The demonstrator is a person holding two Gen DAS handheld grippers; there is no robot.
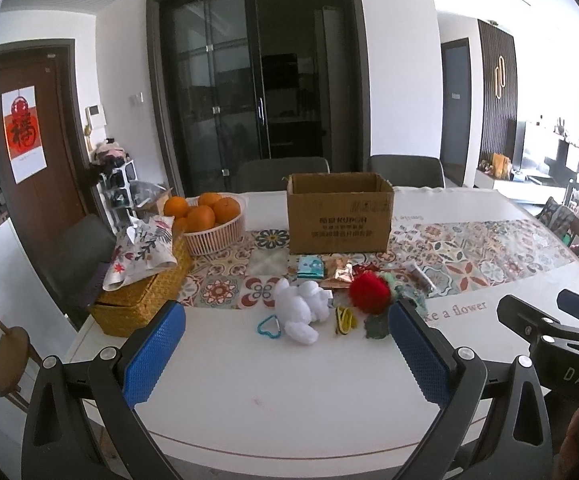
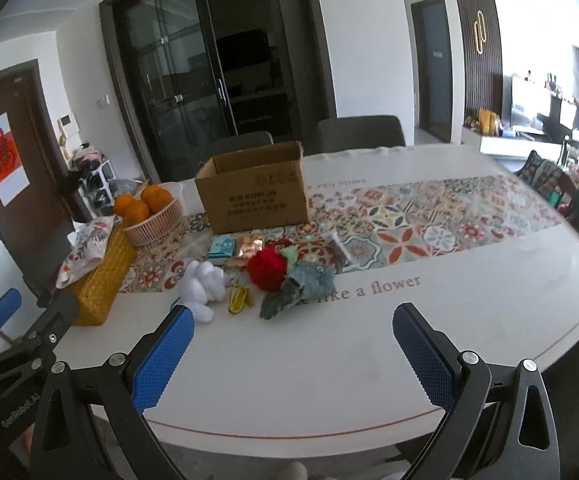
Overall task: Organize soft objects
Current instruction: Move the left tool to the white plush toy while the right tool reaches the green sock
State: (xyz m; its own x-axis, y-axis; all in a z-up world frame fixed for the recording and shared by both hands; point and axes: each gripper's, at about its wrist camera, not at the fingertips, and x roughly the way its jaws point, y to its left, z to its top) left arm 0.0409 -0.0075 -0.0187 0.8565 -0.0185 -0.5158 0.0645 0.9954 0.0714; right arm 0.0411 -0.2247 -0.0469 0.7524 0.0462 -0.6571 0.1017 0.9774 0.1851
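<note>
On the white table (image 1: pixel 273 380), near the middle of its patterned runner, a cluster of soft objects lies just in front of an open cardboard box (image 1: pixel 339 218). The white plush toy (image 1: pixel 301 308) sits at the left of the cluster, with a teal clip (image 1: pixel 267 327) touching its near left side. A yellow and black item (image 1: pixel 345 320) lies between the white plush toy and the red pompom (image 1: pixel 369 293). A grey-green plush toy (image 2: pixel 301 286) lies against the right side of the red pompom. Small packets (image 1: pixel 325 270) rest between the cluster and the cardboard box.

To the left, a basket of oranges (image 1: pixel 213 224) stands beside a yellow woven basket (image 1: pixel 141 304) topped with a floral cloth (image 1: pixel 141 254).

The left gripper (image 1: pixel 285 354) is above the near table edge with its blue pads spread wide and nothing between them. The right gripper (image 2: pixel 289 356) is likewise spread wide and empty, to the right of the left gripper. Both are well apart from the soft objects.
</note>
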